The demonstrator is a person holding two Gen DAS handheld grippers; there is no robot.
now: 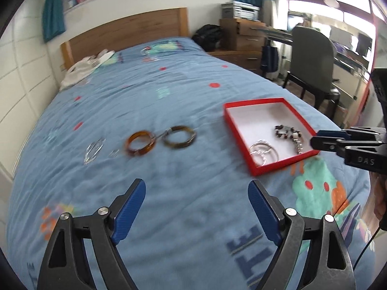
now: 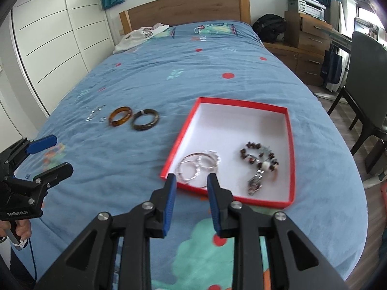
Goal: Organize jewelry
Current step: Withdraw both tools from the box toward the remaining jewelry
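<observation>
A red box [image 1: 237, 130] [image 2: 291, 149] with a white inside lies on the blue bedspread. It holds silver bangles [image 1: 263, 153] [image 2: 198, 165] and a dark beaded bracelet [image 1: 289, 134] [image 2: 260, 162]. An amber bangle [image 1: 140, 142] [image 2: 121, 116], a dark brown bangle [image 1: 179, 137] [image 2: 145, 119] and a silver chain bracelet [image 1: 94, 149] [image 2: 94, 113] lie on the bedspread left of the box. My left gripper [image 1: 197, 193] [image 2: 54, 153] is open and empty, above bare bedspread in front of the bangles. My right gripper [image 2: 191, 181] [image 1: 314, 142] is open and empty at the box's near edge.
A wooden headboard [image 2: 186, 7] and white clothing [image 2: 140, 36] are at the far end of the bed. White wardrobe doors [image 2: 48, 43] stand on the left. A dark chair [image 2: 367, 77], a wooden drawer unit [image 2: 312, 46] and a black bag [image 2: 268, 30] stand on the right.
</observation>
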